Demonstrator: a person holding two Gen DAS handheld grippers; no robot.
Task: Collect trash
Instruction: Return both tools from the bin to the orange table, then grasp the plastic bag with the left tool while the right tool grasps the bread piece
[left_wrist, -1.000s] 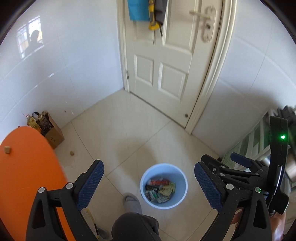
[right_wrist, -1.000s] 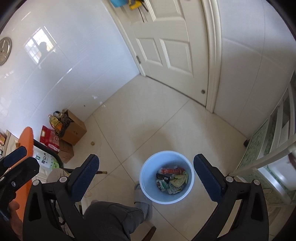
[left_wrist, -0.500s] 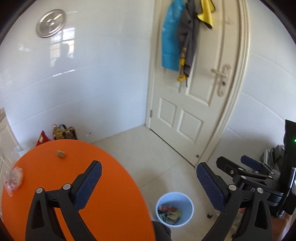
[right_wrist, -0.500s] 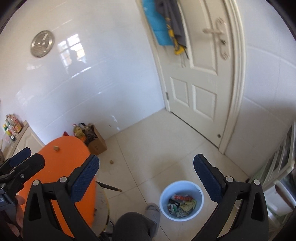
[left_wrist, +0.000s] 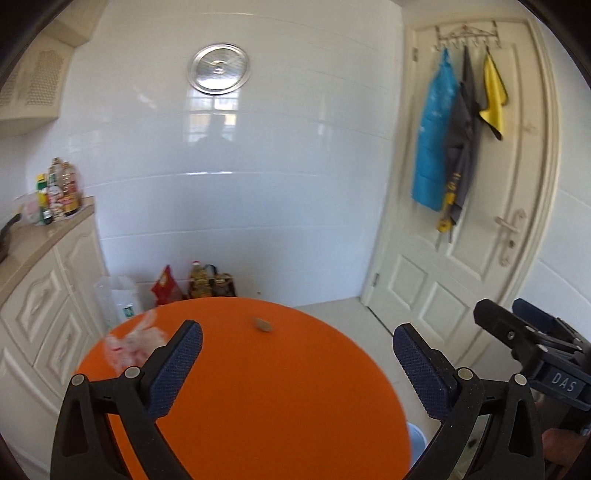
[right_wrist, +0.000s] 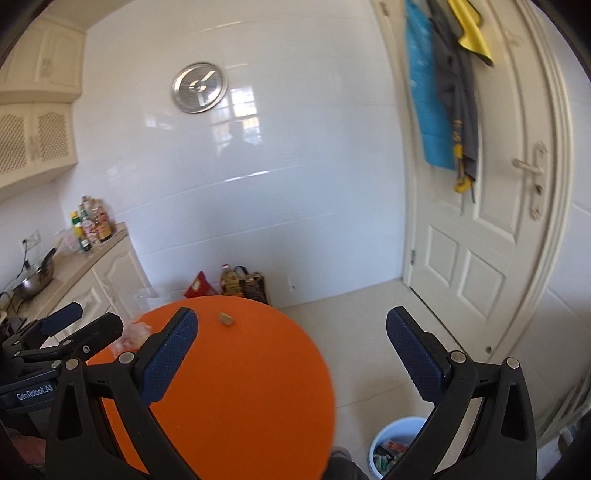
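Grippers are both raised above a round orange table. Left gripper: jaws spread wide, nothing between the pads. Right gripper: jaws spread wide, likewise holding nothing. Trash on the table: a crumpled clear wrapper near the left edge, blurred, and a small brown scrap toward the far side, well apart from each other. A pale blue bin containing wrappers stands on the tiled floor, right of the table.
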